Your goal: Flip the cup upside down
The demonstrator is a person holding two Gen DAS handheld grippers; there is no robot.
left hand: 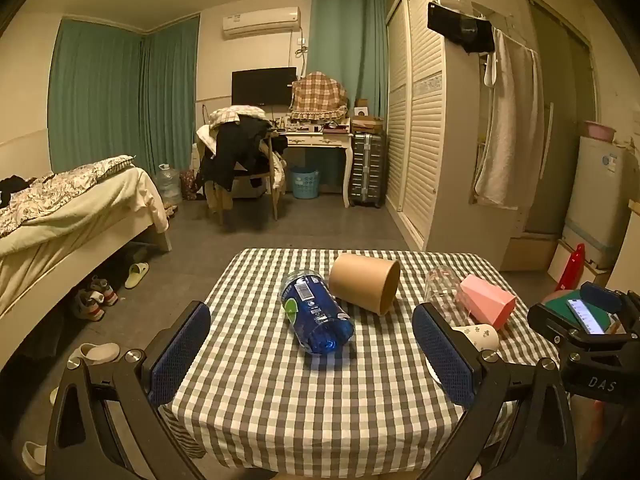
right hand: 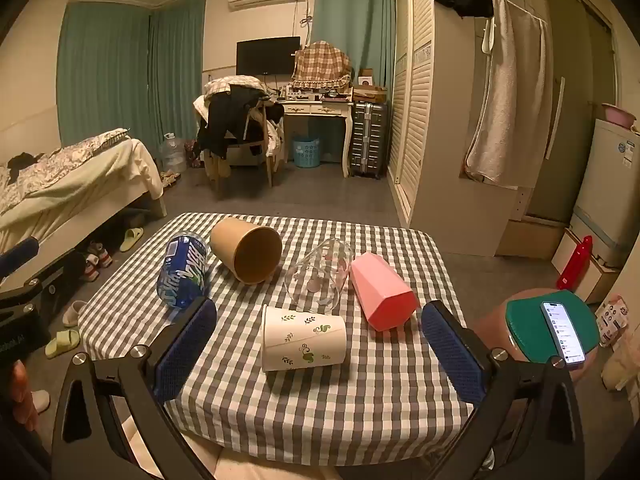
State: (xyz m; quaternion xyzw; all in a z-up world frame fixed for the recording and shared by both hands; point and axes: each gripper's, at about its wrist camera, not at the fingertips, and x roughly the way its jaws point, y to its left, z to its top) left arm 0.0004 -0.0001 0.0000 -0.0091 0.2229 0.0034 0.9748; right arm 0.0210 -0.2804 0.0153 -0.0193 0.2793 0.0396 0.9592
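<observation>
Several cups lie on their sides on the checkered table [right hand: 320, 408]. A white leaf-print cup [right hand: 303, 337] lies nearest, between my right gripper's [right hand: 319, 354] open, empty fingers and a little beyond them. Behind it lie a clear glass [right hand: 319, 276], a pink cup [right hand: 382, 290], a brown paper cup [right hand: 247, 249] and a blue cup [right hand: 183, 272]. My left gripper [left hand: 312, 354] is open and empty, with the blue cup [left hand: 316, 312] just ahead of it. In that view the brown cup [left hand: 365, 282], the pink cup [left hand: 486, 300], the glass [left hand: 440, 282] and the white cup [left hand: 482, 336] lie further right.
A phone [right hand: 563, 332] rests on a green stool [right hand: 532, 332] right of the table. A bed [right hand: 72, 188] with shoes under it stands left. A wardrobe [right hand: 440, 120], a fridge [right hand: 612, 184] and a red bottle [right hand: 576, 262] stand right. A cluttered chair and desk stand at the back.
</observation>
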